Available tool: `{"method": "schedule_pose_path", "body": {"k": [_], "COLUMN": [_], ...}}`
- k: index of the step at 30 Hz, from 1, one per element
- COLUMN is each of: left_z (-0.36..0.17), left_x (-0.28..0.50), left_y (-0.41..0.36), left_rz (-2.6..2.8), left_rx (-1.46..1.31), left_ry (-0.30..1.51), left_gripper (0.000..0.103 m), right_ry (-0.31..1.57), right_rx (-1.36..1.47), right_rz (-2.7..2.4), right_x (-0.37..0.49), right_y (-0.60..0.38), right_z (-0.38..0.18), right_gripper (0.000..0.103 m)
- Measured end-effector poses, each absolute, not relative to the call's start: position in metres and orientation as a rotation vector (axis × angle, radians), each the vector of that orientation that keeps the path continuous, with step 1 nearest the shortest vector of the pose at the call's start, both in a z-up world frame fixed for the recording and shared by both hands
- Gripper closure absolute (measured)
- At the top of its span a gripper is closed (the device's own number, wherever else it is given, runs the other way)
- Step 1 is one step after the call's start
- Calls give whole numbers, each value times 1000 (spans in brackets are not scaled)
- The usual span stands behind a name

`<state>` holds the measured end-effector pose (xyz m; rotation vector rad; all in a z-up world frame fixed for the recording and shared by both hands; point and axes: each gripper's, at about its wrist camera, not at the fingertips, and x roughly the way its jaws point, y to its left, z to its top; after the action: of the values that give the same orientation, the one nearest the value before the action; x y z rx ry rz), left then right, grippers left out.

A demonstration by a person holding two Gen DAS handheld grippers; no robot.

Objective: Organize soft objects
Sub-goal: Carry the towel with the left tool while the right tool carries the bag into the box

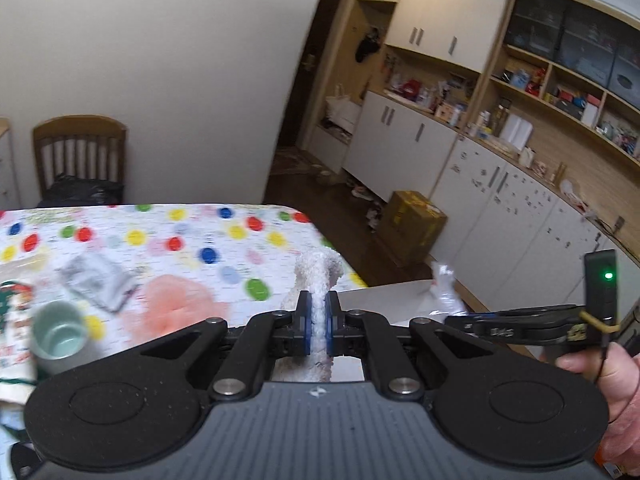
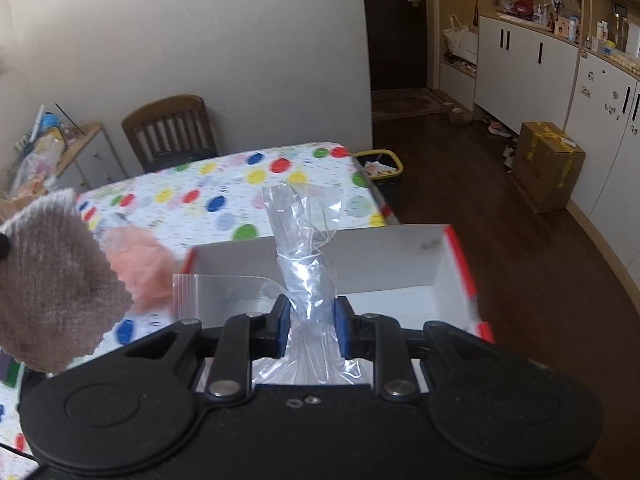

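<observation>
While both grippers grip soft things, a white box [image 2: 400,256] sits beneath.
Left gripper [image 1: 319,320] clamps a white fluffy cloth [image 1: 320,276] at the table's edge; right gripper [image 2: 310,320] pinches a clear plastic bag [image 2: 304,240] above the box.

Room furnishings and clutter around the table

A wooden chair [image 2: 170,130] is set against the white wall behind the dotted tablecloth [image 2: 240,184]. A cardboard box [image 2: 546,164] is placed on the dark floor beside white cabinets [image 1: 404,140], and a yellow-rimmed basket [image 2: 382,168] is seen near the table's far corner. A pale green cup [image 1: 60,332] is lying on the cloth.
</observation>
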<state>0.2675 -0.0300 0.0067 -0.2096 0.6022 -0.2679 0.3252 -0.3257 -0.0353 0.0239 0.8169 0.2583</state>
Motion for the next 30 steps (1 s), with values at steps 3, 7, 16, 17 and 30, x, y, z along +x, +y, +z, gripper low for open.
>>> {"method": "schedule_pose_path", "body": {"k": [3, 7, 16, 17, 30], "left_z": [1, -12, -72, -79, -137], "left_x": [288, 312, 364, 367, 393], "left_y": [-64, -105, -159, -163, -193], "left_rz": [-280, -309, -312, -309, -281], "left_rx": [-193, -168, -148, -146, -33], "left_ry": [621, 641, 739, 751, 924], "left_gripper": [97, 97, 97, 97, 97], "right_ry": [840, 859, 915, 927, 1036], "right_rx": [15, -8, -78, -80, -166], "right_rz": [254, 230, 225, 231, 282], "right_x": [339, 354, 380, 382, 399], "right_y": [-338, -350, -358, -359, -347], "right_z": [-47, -65, -102, -106, -142], "right_gripper": [81, 81, 81, 81, 80]}}
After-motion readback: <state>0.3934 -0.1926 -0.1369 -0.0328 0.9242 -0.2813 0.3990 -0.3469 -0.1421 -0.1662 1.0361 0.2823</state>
